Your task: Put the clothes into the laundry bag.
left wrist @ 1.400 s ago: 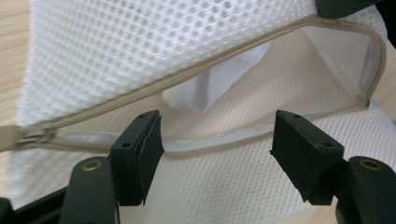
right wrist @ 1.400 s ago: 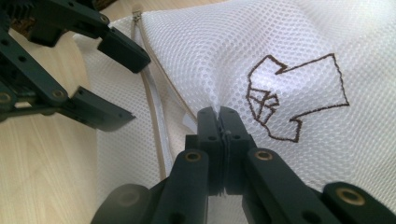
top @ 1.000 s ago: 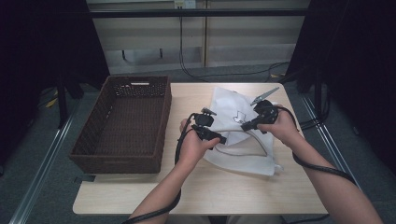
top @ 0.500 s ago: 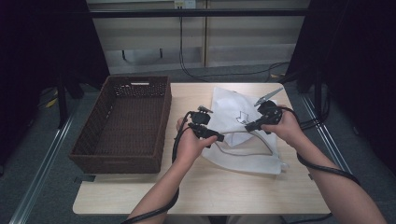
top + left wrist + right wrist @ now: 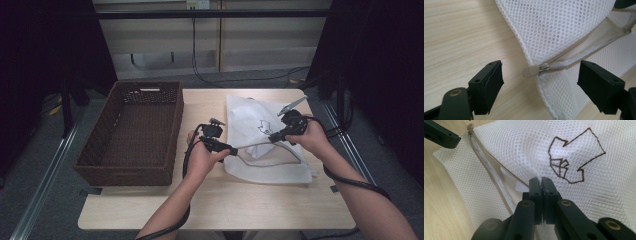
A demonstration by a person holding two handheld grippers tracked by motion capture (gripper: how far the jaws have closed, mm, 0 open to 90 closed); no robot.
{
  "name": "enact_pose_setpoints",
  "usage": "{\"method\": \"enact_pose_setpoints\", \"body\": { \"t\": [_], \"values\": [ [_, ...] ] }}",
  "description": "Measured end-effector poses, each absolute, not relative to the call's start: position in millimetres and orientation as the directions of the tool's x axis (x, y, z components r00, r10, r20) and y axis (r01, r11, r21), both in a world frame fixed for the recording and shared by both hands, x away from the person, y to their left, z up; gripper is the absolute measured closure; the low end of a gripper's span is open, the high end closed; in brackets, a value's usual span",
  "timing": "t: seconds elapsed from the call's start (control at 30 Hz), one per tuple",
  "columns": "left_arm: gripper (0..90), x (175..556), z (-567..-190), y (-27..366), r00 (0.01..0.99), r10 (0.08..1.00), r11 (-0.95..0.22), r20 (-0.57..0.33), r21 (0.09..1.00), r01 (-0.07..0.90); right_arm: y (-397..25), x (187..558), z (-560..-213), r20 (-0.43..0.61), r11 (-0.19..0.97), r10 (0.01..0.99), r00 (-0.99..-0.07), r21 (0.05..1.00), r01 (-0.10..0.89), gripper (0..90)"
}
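One white mesh bag point(image 5: 265, 145) lies on the right half of the single wooden table point(image 5: 200, 210), carrying one zipper with one pull tab point(image 5: 530, 71) and one brown printed figure point(image 5: 574, 160). One dark wicker basket point(image 5: 135, 135) stands along the left edge. Two hands are there, one gripper each: left gripper point(image 5: 231, 149), right gripper point(image 5: 272, 137).
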State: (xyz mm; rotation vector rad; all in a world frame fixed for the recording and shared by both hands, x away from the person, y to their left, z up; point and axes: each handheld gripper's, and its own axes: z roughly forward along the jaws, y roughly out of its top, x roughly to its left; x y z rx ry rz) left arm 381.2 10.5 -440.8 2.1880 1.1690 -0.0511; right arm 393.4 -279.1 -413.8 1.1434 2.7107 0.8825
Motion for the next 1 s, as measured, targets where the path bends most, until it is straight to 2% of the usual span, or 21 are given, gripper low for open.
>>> {"method": "enact_pose_setpoints", "body": {
  "t": [0.17, 0.2, 0.27, 0.33, 0.47, 0.63, 0.87, 1.0],
  "values": [
    [18.9, 380, -447, 11, 0.597, 0.728, -0.385, -0.337, 0.520, 0.762, -279, 393, -413, 0.159, 0.539, 0.689, -0.707, 0.539, 0.647, 84.1],
    [18.7, 380, -449, 12, 0.596, 0.727, -0.382, -0.340, 0.521, 0.763, -277, 393, -411, 0.156, 0.536, 0.691, -0.705, 0.543, 0.646, 79.7],
    [18.7, 379, -449, 13, 0.600, 0.723, -0.387, -0.342, 0.520, 0.762, -276, 393, -410, 0.157, 0.534, 0.692, -0.705, 0.546, 0.646, 76.8],
    [18.3, 378, -452, 14, 0.601, 0.720, -0.387, -0.347, 0.518, 0.763, -273, 394, -404, 0.161, 0.517, 0.694, -0.702, 0.568, 0.641, 67.6],
    [17.8, 376, -455, 15, 0.592, 0.724, -0.374, -0.356, 0.518, 0.769, -267, 397, -395, 0.173, 0.486, 0.694, -0.699, 0.604, 0.632, 64.4],
    [17.4, 375, -457, 19, 0.598, 0.719, -0.388, -0.354, 0.510, 0.768, -257, 400, -395, 0.134, 0.500, 0.699, -0.702, 0.610, 0.615, 80.2],
    [17.0, 373, -459, 20, 0.595, 0.718, -0.382, -0.361, 0.510, 0.770, -243, 402, -418, 0.145, 0.512, 0.706, -0.693, 0.572, 0.641, 89.1],
    [17.0, 373, -460, 20, 0.600, 0.711, -0.387, -0.366, 0.508, 0.769, -242, 399, -428, 0.155, 0.522, 0.694, -0.703, 0.564, 0.640, 90.0]
  ]
}}
